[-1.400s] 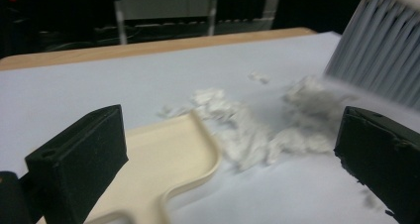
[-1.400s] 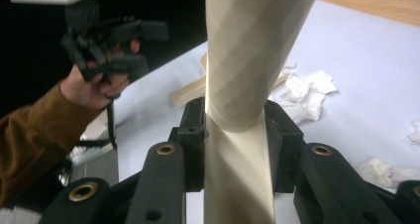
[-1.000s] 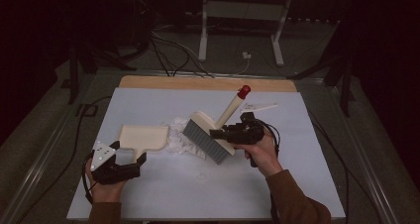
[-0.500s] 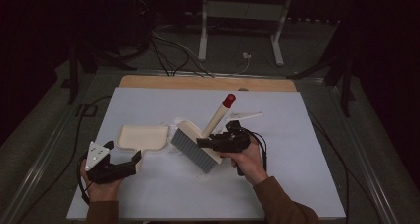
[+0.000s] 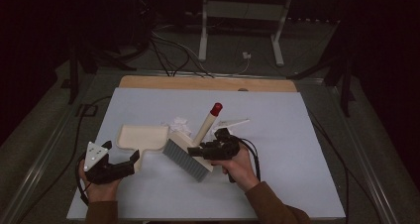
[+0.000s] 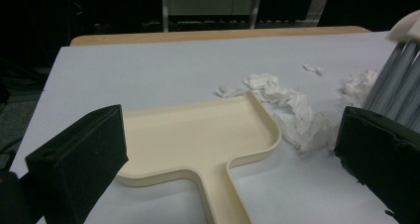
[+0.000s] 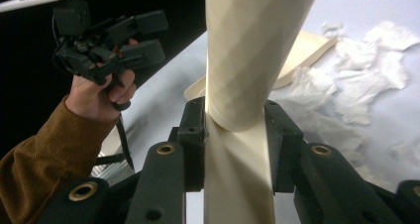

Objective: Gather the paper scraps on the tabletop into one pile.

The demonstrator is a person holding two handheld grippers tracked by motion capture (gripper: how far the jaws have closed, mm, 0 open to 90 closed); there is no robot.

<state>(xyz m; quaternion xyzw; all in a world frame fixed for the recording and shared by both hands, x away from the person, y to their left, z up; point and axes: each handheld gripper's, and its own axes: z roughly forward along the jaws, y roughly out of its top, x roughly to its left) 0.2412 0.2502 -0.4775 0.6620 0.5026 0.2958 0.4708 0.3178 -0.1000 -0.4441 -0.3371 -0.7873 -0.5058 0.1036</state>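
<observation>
Brush (image 5: 190, 152) handle sits clamped in the right claw (image 5: 198, 150); left claw (image 6: 223, 184) gapes around the dustpan (image 6: 198, 140) handle.

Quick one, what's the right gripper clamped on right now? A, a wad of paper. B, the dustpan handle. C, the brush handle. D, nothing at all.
C: the right gripper has its jaws pressed on both sides of the cream brush handle.

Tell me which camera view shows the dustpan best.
The left gripper view: the cream dustpan lies close and nearly whole between the open jaws, its handle running to the bottom edge, with crumpled paper at its mouth. The high view shows it small, beside the brush. The right gripper view catches just an edge behind the brush handle.
</observation>
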